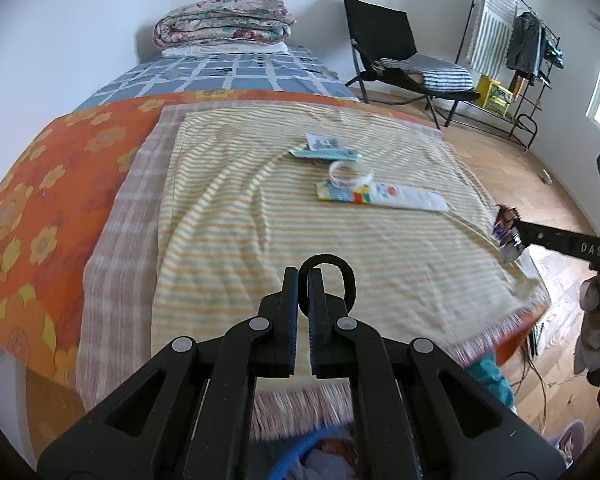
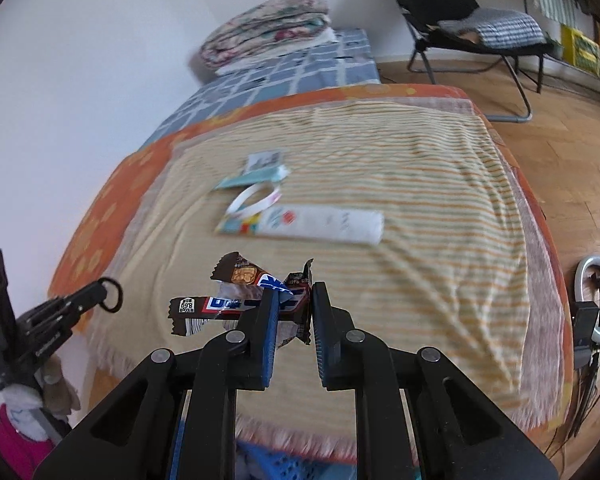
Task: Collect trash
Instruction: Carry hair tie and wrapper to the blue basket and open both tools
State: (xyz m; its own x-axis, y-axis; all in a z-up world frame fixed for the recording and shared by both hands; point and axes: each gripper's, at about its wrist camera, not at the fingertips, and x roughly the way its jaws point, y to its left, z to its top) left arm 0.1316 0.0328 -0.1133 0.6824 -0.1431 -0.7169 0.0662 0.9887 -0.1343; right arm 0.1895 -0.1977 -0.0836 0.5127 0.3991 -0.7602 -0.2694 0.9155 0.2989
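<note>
My left gripper [image 1: 303,274] is shut on a black elastic loop [image 1: 340,270] and hangs above the near end of the bed; it also shows at the left of the right wrist view, left gripper [image 2: 100,289] with the loop [image 2: 111,295]. My right gripper [image 2: 295,292] is shut on crumpled brown and blue snack wrappers [image 2: 236,280]. The left wrist view shows this right gripper [image 1: 518,238] over the bed's right edge. On the striped towel [image 1: 260,220] lie a long white packet [image 1: 404,200], a white tape ring [image 1: 350,172], a teal wrapper [image 1: 328,154] and a small card [image 1: 322,142].
The bed carries an orange flowered cover [image 1: 40,200] and a folded quilt [image 1: 224,20] at its far end. A black chair [image 1: 396,52] and a clothes rack [image 1: 520,52] stand on the wooden floor. A ring light [image 2: 596,300] stands beside the bed. A blue basket [image 2: 284,464] lies below the grippers.
</note>
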